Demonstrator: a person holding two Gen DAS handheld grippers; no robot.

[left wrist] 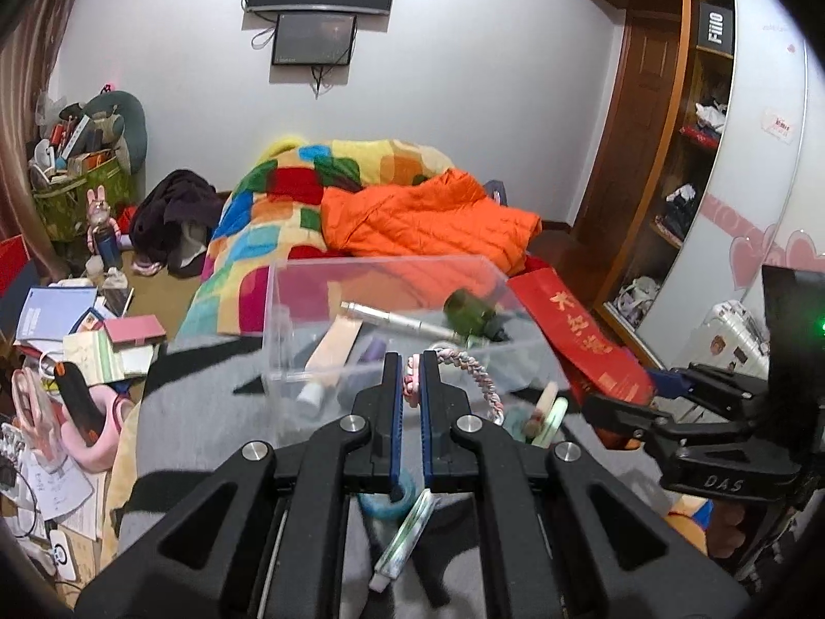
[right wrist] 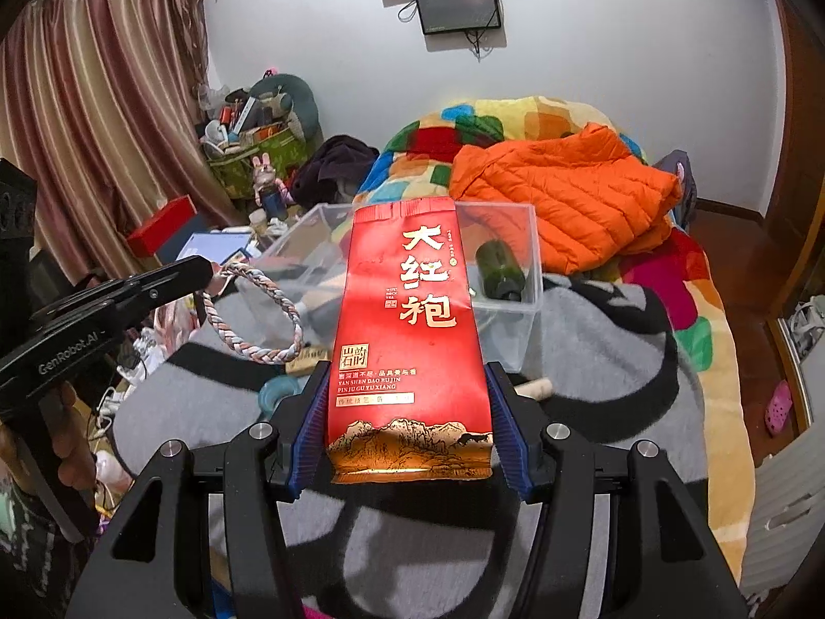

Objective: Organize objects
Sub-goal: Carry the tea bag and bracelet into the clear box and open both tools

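Right claw (right wrist: 410,430): mine, clamped on one red tea packet (right wrist: 410,330), held above the bed.
Left claw (left wrist: 410,361): pinching one braided ring (left wrist: 477,376) over the box.
Clear box (left wrist: 289,309): one, holding one green bottle (left wrist: 472,312), one pen, two tubes.

Grey blanket (left wrist: 206,412) carries clear bin (left wrist: 289,309), toothpaste tube (left wrist: 407,536).

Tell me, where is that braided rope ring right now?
The braided rope ring is pinched in the left gripper, held up over the near edge of the clear plastic bin on the bed. In the right wrist view it hangs left of the red tea packet.
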